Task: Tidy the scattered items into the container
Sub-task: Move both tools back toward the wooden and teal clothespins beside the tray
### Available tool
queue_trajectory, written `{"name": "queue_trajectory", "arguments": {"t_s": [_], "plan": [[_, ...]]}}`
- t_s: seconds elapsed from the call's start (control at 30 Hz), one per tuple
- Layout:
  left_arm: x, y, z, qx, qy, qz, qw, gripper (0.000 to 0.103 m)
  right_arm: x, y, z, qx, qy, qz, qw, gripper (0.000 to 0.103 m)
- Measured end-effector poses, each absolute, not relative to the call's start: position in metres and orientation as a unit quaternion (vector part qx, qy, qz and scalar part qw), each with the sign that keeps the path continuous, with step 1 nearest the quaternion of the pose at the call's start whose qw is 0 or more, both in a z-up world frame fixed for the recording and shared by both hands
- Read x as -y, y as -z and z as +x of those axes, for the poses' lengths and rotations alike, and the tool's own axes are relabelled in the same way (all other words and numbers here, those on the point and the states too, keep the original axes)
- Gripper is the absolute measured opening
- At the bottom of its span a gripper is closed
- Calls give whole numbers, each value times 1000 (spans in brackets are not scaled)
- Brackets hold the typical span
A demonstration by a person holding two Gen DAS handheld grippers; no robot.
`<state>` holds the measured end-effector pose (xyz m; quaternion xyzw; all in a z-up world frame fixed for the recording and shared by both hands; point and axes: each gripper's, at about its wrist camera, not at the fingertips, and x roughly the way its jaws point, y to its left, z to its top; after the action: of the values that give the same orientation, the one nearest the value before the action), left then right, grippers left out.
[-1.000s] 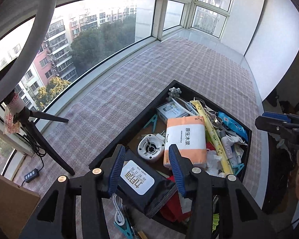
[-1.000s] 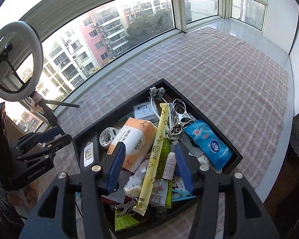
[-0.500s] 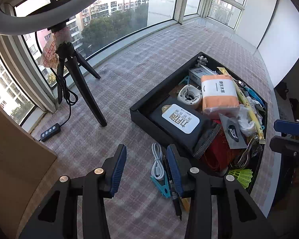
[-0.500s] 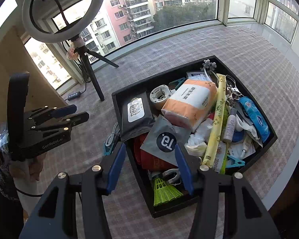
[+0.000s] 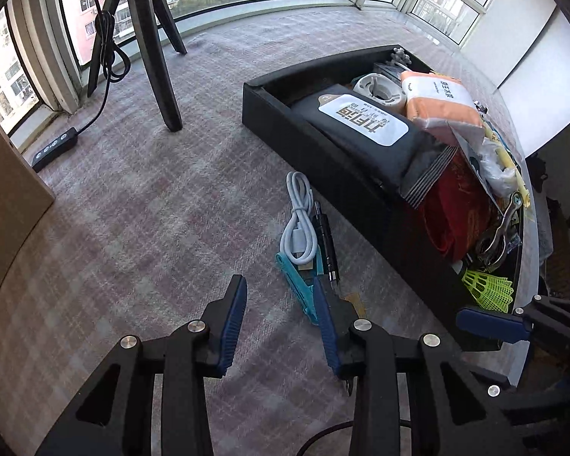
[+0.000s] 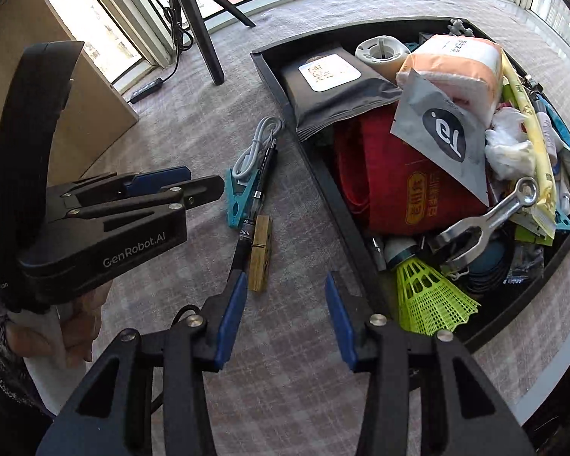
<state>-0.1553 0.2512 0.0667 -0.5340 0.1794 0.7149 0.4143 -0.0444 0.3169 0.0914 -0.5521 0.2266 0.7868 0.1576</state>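
- From the left wrist we see our left tongs (image 5: 279,300) pointing down at the checked cloth of the worktop (image 5: 140,205); the jaws stand apart and are closing, with only cloth between them.
- Just beyond the right-hand finger lie the scattered items, bunched together: a coiled white cable (image 5: 298,224), a black pen (image 5: 326,243) and a teal clip (image 5: 298,285).
- They lie on the worktop just beside the near long wall of the black container (image 5: 323,159), outside it.
- Inside the container, a black wipes pack (image 5: 364,129) rests along that wall.
- From the right wrist we see our right tongs (image 6: 285,307) over bare cloth near the container's (image 6: 334,197) near wall; the jaws are apart and closing on nothing.
- The cable (image 6: 252,148), pen (image 6: 256,197), clip (image 6: 235,201) and a wooden peg (image 6: 260,252) lie ahead, between the container and our left tongs (image 6: 197,182).
- A green shuttlecock (image 6: 429,300) sits in the container's near corner.
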Motion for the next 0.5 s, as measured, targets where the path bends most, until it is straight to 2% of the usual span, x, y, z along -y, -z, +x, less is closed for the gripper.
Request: {"name": "queue_trajectory", "arguments": {"t_s": [0.27, 0.5], "plan": [[-257, -50, -150, -162, -707, -546, 419, 34, -319, -75, -45, -225, -782, -557, 168, 42], [-261, -51, -142, -179, -709, -536, 422, 34, -317, -65, -49, -228, -778, -561, 169, 42]]}}
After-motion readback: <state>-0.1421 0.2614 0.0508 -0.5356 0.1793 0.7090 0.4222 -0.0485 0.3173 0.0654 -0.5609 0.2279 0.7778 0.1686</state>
